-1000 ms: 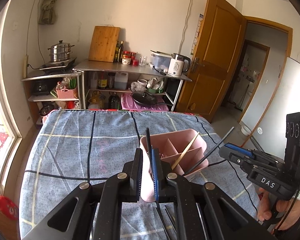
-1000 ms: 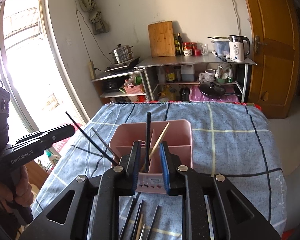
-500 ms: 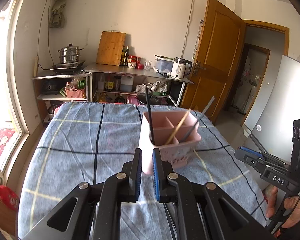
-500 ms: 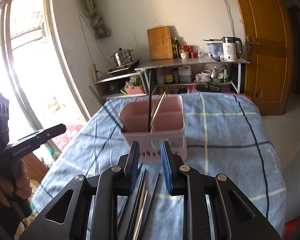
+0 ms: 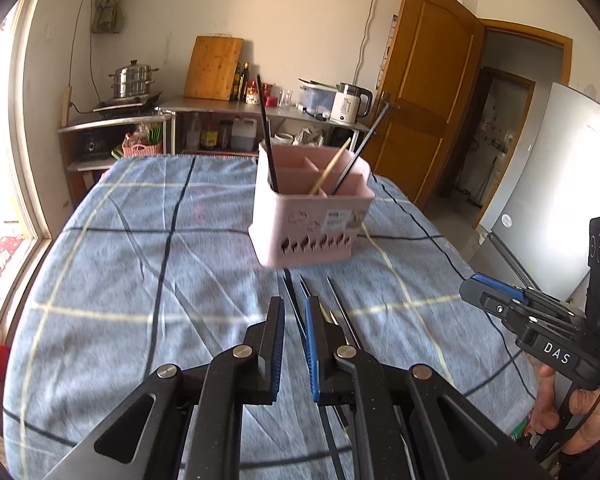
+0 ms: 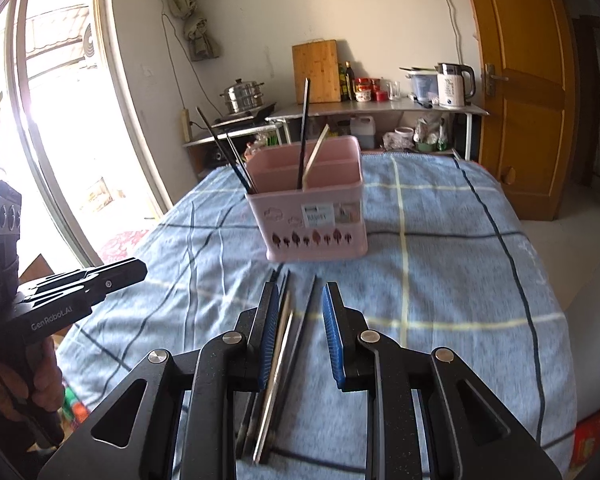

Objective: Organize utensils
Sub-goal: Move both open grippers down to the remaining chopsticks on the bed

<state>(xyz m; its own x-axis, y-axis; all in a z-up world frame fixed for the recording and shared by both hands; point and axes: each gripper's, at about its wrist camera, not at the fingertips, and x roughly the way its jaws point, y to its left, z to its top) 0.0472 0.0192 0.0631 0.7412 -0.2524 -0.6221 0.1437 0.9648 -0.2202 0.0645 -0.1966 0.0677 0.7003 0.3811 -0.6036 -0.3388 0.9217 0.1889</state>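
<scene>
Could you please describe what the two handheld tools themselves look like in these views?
Both are matte black, speckled frames with silver rivets and ribbed blue pads. The left tool reads "GenRobot.AI" in white on its side in the right wrist view; the right tool reads "DAS" in the left wrist view. Each has a black pistol grip and rear box.

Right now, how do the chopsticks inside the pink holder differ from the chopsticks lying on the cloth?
The chopsticks in the pink holder stand leaning, tips down; the loose chopsticks lie flat on the blue checked cloth. The ones in the holder are spread over separate compartments; the loose ones lie side by side just in front of the holder. Both groups mix black sticks with a pale one, and neither gripper holds any.
</scene>
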